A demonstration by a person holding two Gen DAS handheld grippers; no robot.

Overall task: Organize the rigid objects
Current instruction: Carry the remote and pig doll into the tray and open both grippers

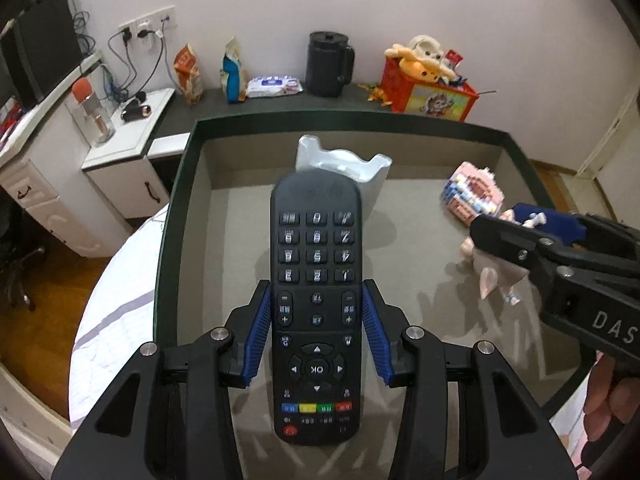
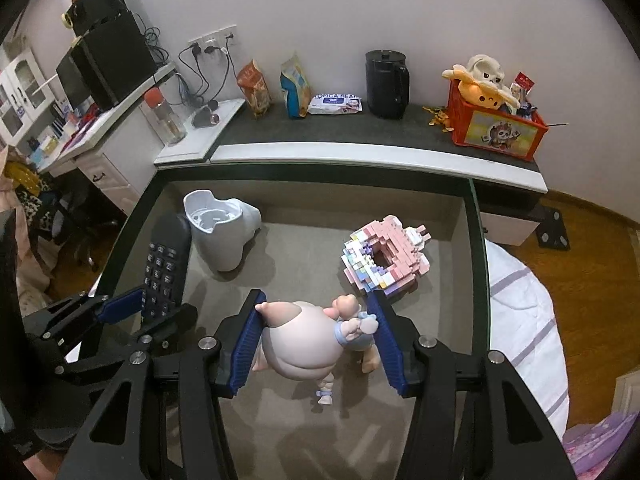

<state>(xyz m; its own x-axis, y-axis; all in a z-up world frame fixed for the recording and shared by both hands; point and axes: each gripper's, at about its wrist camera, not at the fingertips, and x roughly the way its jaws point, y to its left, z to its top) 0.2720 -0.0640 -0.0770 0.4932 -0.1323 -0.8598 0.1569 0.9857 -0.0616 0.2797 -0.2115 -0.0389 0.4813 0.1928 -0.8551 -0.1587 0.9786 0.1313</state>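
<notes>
Both grip: left hand-held gripper (image 1: 316, 334) clamps remote (image 1: 316, 304) (upside down); right hand-held gripper (image 2: 318, 340) pinches figurine (image 2: 308, 340).

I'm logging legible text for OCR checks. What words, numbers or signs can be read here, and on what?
"OK": remote, centre key, seen upside down.
"0": remote, top-row key.
"DAS": right gripper's body; cut off by the frame.
Wipes pack: blurred.
Snack bags, red crate: unreadable.

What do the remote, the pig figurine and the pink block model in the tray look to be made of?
Remote: matte black hard plastic, probably with rubbery keys.
Pig figurine: smooth, softly glossy skin, likely vinyl or resin.
Pink block model: tiny stud-edged plastic bricks.
The left tongs grip the remote; the right tongs grip the figurine.
</notes>
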